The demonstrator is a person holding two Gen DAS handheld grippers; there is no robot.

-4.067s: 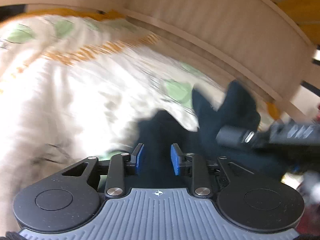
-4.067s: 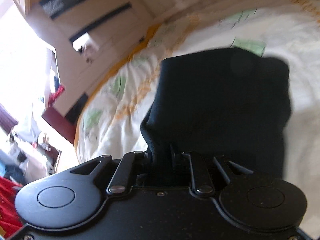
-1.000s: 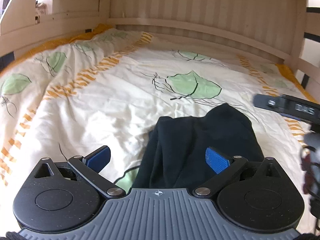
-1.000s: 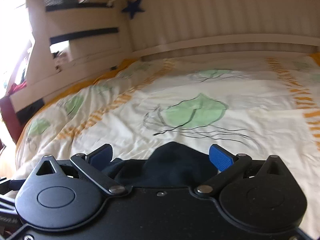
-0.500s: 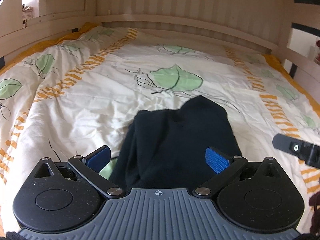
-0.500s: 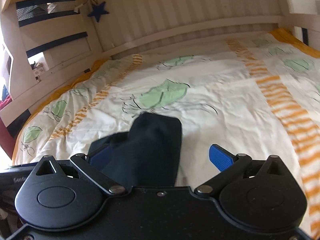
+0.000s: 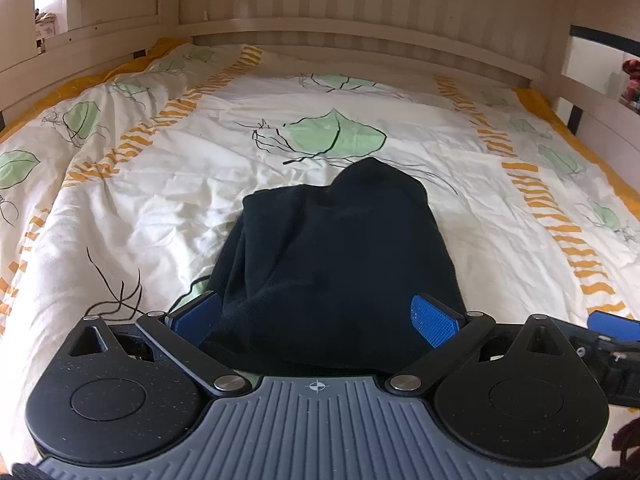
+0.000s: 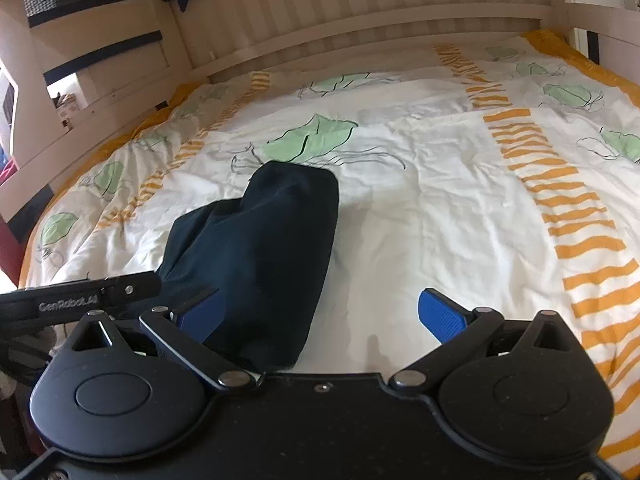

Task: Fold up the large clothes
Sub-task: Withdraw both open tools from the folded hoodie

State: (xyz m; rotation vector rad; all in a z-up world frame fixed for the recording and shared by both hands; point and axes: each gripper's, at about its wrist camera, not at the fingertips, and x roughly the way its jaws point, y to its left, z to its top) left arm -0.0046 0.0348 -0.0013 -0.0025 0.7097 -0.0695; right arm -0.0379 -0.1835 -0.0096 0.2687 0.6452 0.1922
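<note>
A dark navy garment (image 7: 340,256) lies folded into a narrow bundle on the bed, its long side running away from me. In the right wrist view the same garment (image 8: 260,248) sits left of centre. My left gripper (image 7: 316,320) hangs open just above the bundle's near end, blue pads spread wide and holding nothing. My right gripper (image 8: 320,316) is also open and empty, its left pad over the garment's near right edge and its right pad over bare duvet. The garment's near end is hidden under both gripper bodies.
The bed is covered by a white duvet (image 7: 160,200) printed with green leaves and orange stripes. Pale wooden rails (image 7: 360,40) close it in at the far end and both sides. The other gripper (image 8: 80,300) shows at the left edge of the right wrist view.
Four seconds ago both grippers were shut on the garment; now they are open and it lies on the bed. Over the last second both have drawn back, showing more of the bundle.
</note>
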